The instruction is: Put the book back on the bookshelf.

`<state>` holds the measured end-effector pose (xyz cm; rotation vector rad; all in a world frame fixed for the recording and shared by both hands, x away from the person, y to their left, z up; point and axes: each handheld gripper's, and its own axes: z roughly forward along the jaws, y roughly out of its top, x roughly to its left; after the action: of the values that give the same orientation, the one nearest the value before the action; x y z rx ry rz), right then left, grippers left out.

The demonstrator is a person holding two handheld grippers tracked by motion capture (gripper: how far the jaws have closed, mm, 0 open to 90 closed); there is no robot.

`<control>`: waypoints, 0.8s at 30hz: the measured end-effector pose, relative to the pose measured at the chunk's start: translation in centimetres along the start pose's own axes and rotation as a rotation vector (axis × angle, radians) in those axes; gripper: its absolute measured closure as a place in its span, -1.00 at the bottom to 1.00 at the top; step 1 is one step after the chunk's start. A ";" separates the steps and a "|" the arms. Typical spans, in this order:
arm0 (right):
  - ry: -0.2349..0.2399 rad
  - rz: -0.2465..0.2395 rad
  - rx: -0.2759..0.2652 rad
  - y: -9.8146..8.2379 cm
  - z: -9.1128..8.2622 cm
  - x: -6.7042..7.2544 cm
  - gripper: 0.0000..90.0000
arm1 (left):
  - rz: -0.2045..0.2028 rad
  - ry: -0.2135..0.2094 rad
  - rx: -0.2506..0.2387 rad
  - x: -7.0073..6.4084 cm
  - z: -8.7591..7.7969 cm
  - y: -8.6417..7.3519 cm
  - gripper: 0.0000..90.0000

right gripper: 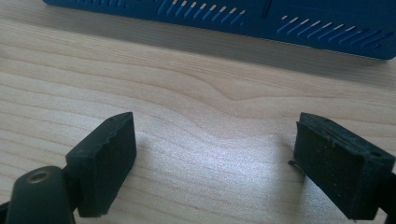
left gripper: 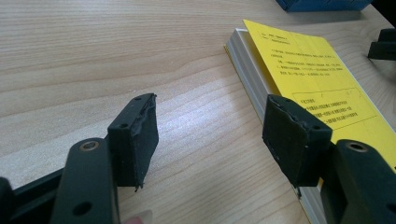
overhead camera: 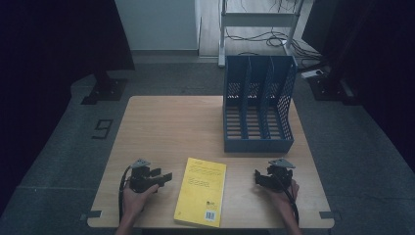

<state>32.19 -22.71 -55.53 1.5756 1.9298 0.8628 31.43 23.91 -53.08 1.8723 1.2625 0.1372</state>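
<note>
A yellow book (overhead camera: 201, 191) lies flat near the table's front edge, between my two hands. My left gripper (overhead camera: 164, 177) rests on the table just left of it, open, its jaws pointing toward the book. In the left gripper view the book (left gripper: 317, 74) lies ahead to the right, and the gripper (left gripper: 210, 135) has bare wood between its pads. My right gripper (overhead camera: 256, 177) sits right of the book, open and holding nothing. In the right gripper view the gripper (right gripper: 215, 163) faces the blue file holder's base (right gripper: 261, 18).
A blue three-slot file holder (overhead camera: 258, 105) stands at the table's back right. The wooden table (overhead camera: 166, 127) has bare room at the left and middle. Cables and a white frame (overhead camera: 259, 29) are on the floor beyond.
</note>
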 end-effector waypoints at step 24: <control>0.047 0.020 -0.014 -0.2 -0.6 -1.0 -0.57 | 0.005 -0.010 -0.001 -0.3 0.0 0.1 -0.23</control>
<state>31.81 -23.77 -55.33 1.5821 1.9397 0.9268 31.34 23.62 -52.90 1.8733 1.2513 0.1312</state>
